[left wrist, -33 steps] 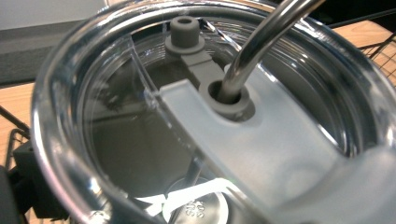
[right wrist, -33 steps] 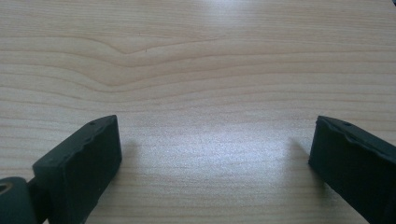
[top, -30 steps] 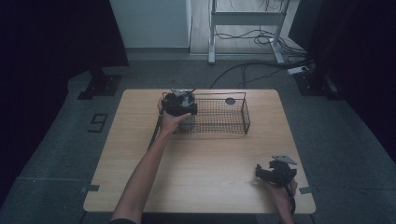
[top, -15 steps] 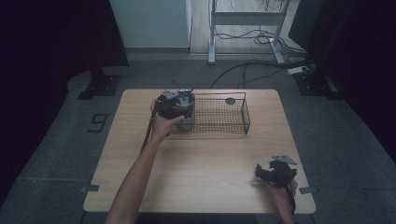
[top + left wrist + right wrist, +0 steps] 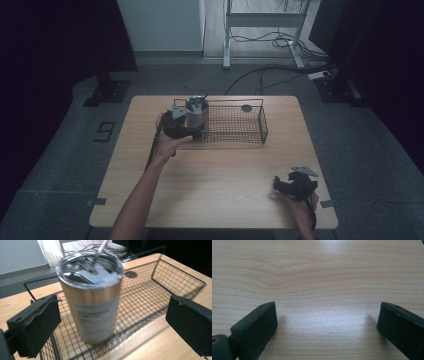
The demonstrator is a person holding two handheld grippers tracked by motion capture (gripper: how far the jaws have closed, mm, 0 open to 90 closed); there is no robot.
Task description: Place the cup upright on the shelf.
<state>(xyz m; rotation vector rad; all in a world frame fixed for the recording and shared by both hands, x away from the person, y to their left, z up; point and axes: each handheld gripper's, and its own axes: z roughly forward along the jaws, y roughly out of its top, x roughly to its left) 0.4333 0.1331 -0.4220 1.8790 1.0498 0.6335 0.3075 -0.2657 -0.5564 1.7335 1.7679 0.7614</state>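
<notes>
Steel tumbler [image 5: 91,300] with clear lid and straw standing in the black wire basket's [image 5: 235,125] left end

My left gripper [image 5: 112,325] sits at the table's [image 5: 220,170] 11 o'clock, jaws spread wide either side of the tumbler, not touching; my right gripper [image 5: 295,185] rests at 5 o'clock, jaws released over bare wood
</notes>
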